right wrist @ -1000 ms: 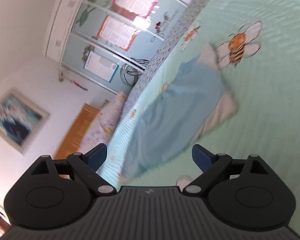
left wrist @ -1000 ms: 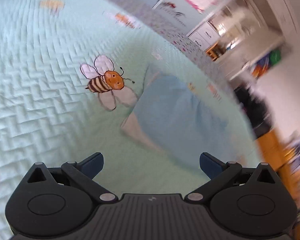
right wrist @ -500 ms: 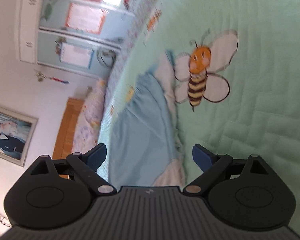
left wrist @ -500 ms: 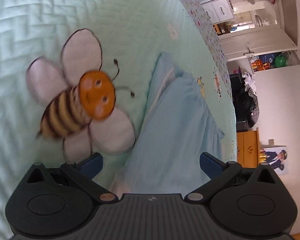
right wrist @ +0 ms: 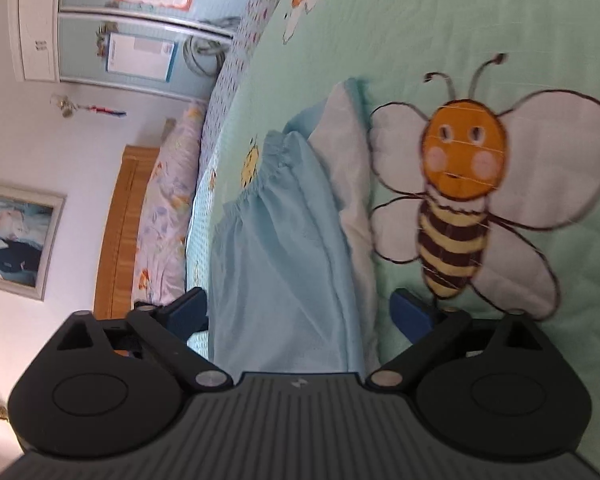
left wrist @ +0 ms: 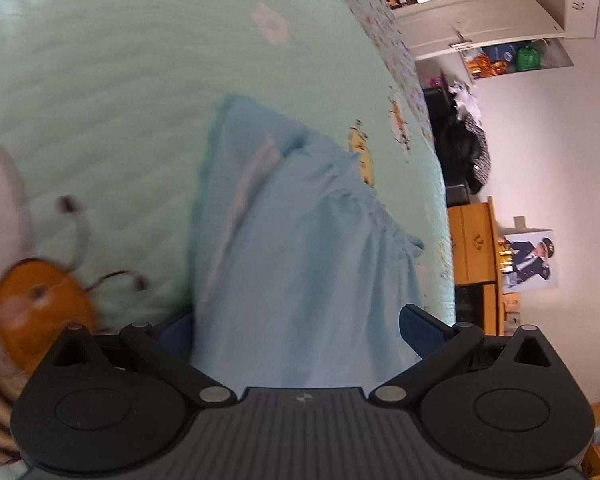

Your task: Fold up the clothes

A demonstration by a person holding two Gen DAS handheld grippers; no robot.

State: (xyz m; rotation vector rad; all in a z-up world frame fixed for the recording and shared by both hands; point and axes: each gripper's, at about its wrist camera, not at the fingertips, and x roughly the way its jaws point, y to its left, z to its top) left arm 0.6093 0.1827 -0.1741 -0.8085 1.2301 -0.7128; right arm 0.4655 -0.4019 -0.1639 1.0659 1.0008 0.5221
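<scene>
Basically both sets of fingers are spread wide, nothing pinched. On the left gripper the blue pads sit either side of the light blue garment, cloth running between them but no pad pressing on it. Same on the right gripper: jaws opening at this moment, garment passing between them, not gripped.

Garment lies flat-ish on the mint quilted bedspread, near the bed's edge, gathered waistband at the far end, a paler inner layer showing along one side. In the right view it lies just beside the bee print, maybe touching a wing.

Step, as I read it: approach to grasp, one gripper per near corner or edge, before the first fold. No fold looks started.

Next move needs both grippers down onto the near hem, pads closing on cloth only, not the quilt under it. Thin fabric, so easy to miss a layer or snag the bedspread.

Pose: both grippers angled moderately downward over the near end, pointing along the garment's length. Left view is blurred.
</scene>
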